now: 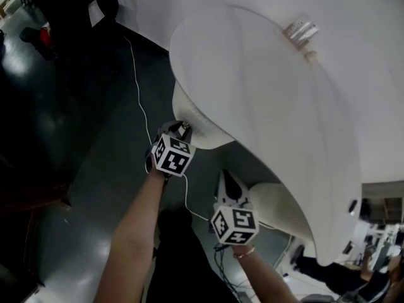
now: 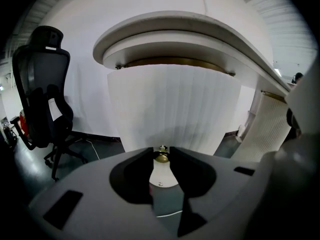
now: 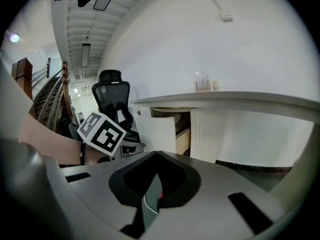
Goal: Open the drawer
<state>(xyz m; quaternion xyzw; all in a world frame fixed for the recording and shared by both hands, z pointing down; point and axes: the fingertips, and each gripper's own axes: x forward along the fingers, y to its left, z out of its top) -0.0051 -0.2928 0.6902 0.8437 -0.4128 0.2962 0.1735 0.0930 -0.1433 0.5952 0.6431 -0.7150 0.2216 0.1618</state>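
Note:
A white ribbed drawer front point(image 2: 170, 109) curves under the white desk top point(image 2: 175, 26). Its small brass knob point(image 2: 161, 157) sits between the tips of my left gripper point(image 2: 161, 150), which is shut on it. In the head view the left gripper point(image 1: 182, 129) reaches the drawer front point(image 1: 205, 131) below the desk's edge. From the right gripper view the drawer front point(image 3: 156, 133) stands out from the cabinet and its wooden side point(image 3: 183, 140) shows. My right gripper point(image 1: 228, 179) hangs lower right of the left one; its tips point(image 3: 156, 155) meet with nothing between them.
A black office chair point(image 2: 45, 84) stands on the dark floor left of the desk. A white cable point(image 1: 136, 81) runs across the floor. A small clear item point(image 1: 300, 30) sits on the desk top point(image 1: 252, 74) near the wall. Another ribbed white cabinet point(image 1: 281, 207) is at the right.

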